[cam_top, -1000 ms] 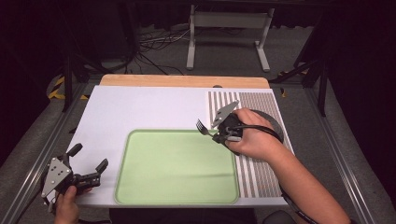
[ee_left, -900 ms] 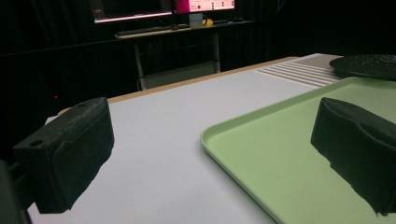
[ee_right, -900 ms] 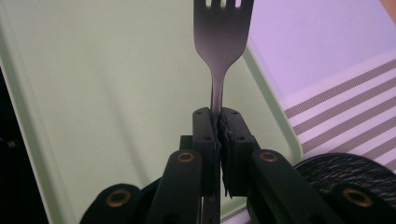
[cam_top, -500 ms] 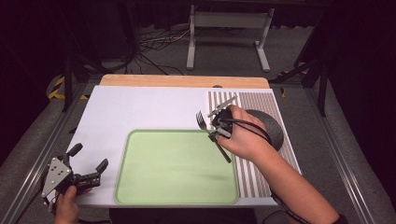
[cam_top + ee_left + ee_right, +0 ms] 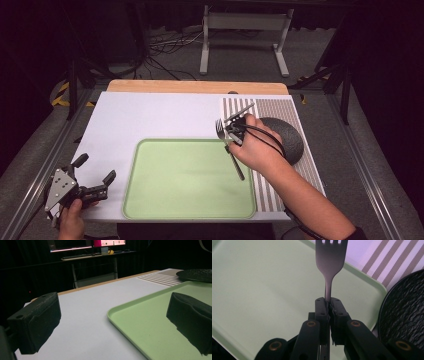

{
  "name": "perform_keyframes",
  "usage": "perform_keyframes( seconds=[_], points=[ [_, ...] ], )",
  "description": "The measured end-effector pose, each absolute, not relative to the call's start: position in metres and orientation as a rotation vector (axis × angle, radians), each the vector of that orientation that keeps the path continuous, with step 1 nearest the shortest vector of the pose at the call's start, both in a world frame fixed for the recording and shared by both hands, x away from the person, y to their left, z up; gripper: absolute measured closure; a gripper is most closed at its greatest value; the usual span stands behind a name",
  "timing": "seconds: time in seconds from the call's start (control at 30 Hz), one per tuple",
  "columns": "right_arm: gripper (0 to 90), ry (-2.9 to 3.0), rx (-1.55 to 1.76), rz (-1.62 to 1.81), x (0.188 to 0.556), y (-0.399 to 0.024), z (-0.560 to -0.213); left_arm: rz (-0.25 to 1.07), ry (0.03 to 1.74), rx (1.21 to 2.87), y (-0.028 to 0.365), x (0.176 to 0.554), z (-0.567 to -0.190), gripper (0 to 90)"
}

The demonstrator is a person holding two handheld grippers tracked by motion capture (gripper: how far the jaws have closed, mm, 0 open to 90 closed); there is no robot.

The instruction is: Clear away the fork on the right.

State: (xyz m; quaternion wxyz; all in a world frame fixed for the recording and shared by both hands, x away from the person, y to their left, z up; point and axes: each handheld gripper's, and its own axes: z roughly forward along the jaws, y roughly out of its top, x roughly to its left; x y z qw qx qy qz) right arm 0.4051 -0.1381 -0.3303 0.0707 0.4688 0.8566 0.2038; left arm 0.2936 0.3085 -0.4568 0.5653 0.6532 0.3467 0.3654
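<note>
A metal fork [image 5: 235,162] is clamped at its neck in my right gripper [image 5: 231,131], which is shut on it. The tines point away from me and the handle slants back over the right side of the green tray [image 5: 185,175]. In the right gripper view the fork [image 5: 331,262] rises from the closed pads of the right gripper [image 5: 328,302] above the tray's corner [image 5: 262,290]. Just to its right sits a dark textured plate [image 5: 287,137] [image 5: 404,315]. My left gripper [image 5: 95,168] [image 5: 115,312] rests open at the table's near left corner, holding nothing.
The plate stands on a striped placemat [image 5: 280,107] at the right of the white tabletop [image 5: 150,115]. A wooden strip [image 5: 195,86] runs along the far edge. Metal rails flank the table, with a stand and cables on the floor beyond.
My right hand has shifted a little off the plate toward the tray, uncovering more of the plate. The fork's handle now shows over the tray. The left gripper has stayed put.
</note>
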Motion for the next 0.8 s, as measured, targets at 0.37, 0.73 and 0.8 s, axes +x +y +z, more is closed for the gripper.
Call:
perform_keyframes(
  seconds=[0.37, 0.73, 0.8],
  points=[
    [84.8, 2.603, 1.555, 0.538, 0.406, -0.141, -0.352, 0.858, 0.816, 1.54, 0.308, 0.294, -0.457, 0.1],
    [84.7, 2.627, 1.613, 0.488, 0.41, -0.145, -0.373, 0.858, 0.815, 1.54, 0.308, 0.294, -0.457, 0.1],
    [84.6, 2.63, 1.622, 0.485, 0.41, -0.146, -0.376, 0.857, 0.816, 1.539, 0.308, 0.294, -0.457, 0.1]
  ],
)
